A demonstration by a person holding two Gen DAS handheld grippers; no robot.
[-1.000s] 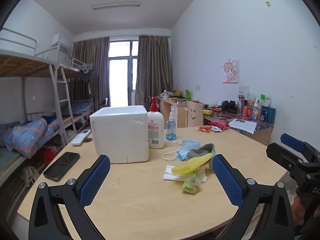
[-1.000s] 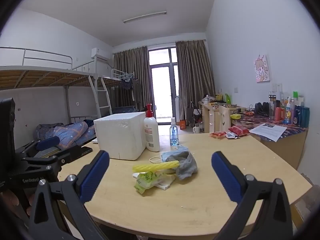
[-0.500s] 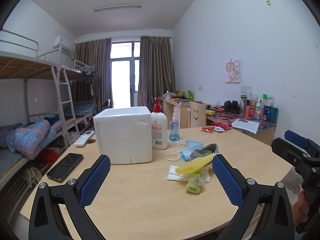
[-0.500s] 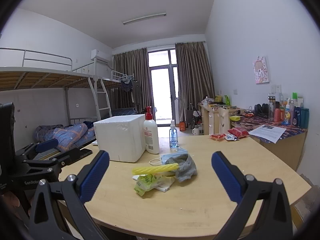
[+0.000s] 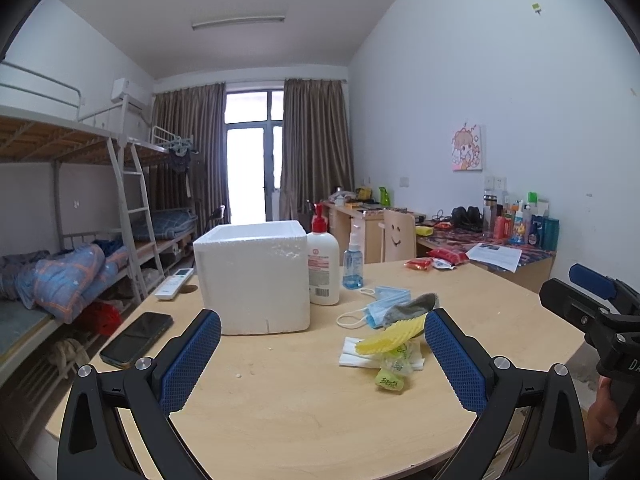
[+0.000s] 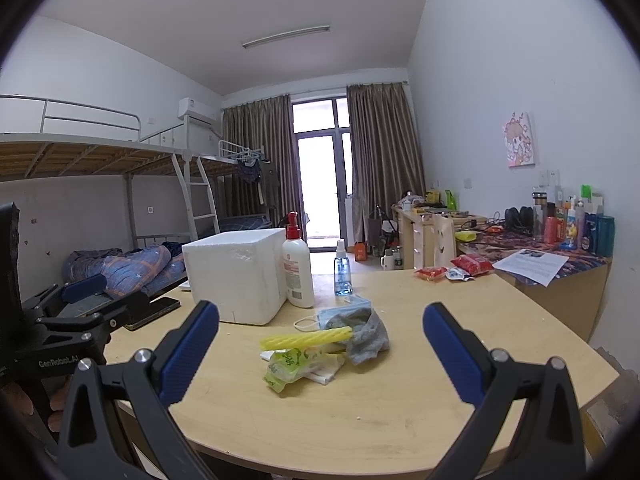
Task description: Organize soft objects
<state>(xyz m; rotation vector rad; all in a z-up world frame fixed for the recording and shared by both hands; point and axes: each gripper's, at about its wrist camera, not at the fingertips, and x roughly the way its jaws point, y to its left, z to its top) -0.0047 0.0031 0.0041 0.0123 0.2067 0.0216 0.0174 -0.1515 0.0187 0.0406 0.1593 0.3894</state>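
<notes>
A heap of soft things lies on the round wooden table [image 5: 304, 412]: a yellow sponge cloth [image 5: 390, 335] [image 6: 306, 338], a grey sock [image 5: 412, 307] [image 6: 366, 334], a blue face mask [image 5: 386, 300] [image 6: 340, 312], a green plastic bag [image 5: 394, 364] [image 6: 294, 364] and white tissues [image 5: 352, 354]. A white foam box [image 5: 254, 276] [image 6: 236, 274] stands to the left of the heap. My left gripper [image 5: 320, 360] is open and empty, short of the heap. My right gripper [image 6: 320, 354] is open and empty, with the heap between its fingers farther ahead.
A lotion pump bottle [image 5: 323, 264] and a blue spray bottle [image 5: 353, 264] stand beside the box. A phone [image 5: 136, 338] and a remote [image 5: 174, 278] lie at the table's left. Red snack packets [image 5: 436, 260] lie at the far right. Bunk beds are left, desks right.
Both views have drifted a little back and upward from the table. The heap and the box have not moved. Both grippers stay open.
</notes>
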